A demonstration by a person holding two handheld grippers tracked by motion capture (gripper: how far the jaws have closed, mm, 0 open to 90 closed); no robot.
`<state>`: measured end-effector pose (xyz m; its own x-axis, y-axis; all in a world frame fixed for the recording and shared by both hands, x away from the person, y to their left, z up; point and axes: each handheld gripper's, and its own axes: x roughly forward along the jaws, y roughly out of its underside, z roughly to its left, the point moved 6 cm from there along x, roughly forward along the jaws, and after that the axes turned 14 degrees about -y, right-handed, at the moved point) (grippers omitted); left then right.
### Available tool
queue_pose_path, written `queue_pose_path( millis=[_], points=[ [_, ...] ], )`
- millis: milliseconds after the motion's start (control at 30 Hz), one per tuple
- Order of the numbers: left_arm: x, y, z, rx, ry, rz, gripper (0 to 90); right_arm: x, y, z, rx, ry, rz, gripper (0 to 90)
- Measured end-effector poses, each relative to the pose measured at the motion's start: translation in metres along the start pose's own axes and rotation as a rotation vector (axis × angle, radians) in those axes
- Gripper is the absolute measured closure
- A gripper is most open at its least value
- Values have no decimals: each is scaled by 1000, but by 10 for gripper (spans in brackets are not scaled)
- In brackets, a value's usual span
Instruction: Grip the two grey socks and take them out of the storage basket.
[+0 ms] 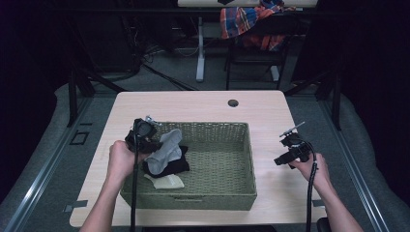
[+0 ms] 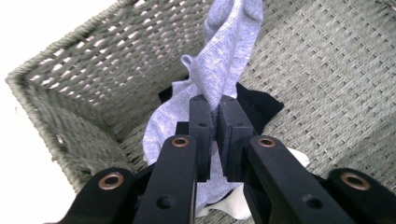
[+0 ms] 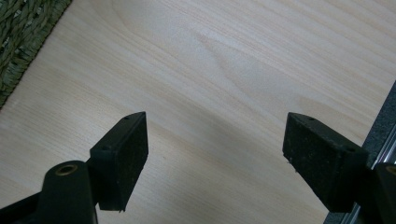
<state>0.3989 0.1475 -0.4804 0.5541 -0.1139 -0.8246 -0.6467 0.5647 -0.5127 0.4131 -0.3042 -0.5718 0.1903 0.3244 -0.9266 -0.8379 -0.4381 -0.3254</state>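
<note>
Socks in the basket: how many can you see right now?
3: a grey sock pinched in the left gripper, a black sock under it, a cream sock toward the near wall. More may be hidden underneath.

Black cloth (image 1: pixel 169 166) partly under grey sock (image 1: pixel 163 152)

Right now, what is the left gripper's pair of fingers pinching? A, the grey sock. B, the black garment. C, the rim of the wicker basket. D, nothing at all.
A: in the left gripper view the left gripper has its fingers closed on the grey sock, which hangs over the black garment inside the wicker basket.
</note>
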Motion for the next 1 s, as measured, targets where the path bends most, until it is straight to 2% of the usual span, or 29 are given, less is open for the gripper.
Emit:
queue_pose_path(
  millis=[367, 1000],
  points=[
    [-15, 0, 13, -18, -39, -34, 852, 1, 0, 1, 1, -1, 2, 223],
    [-40, 7, 43, -83, -109, -83, 852, 1, 1, 1, -6, -2, 15, 223]
  ],
)
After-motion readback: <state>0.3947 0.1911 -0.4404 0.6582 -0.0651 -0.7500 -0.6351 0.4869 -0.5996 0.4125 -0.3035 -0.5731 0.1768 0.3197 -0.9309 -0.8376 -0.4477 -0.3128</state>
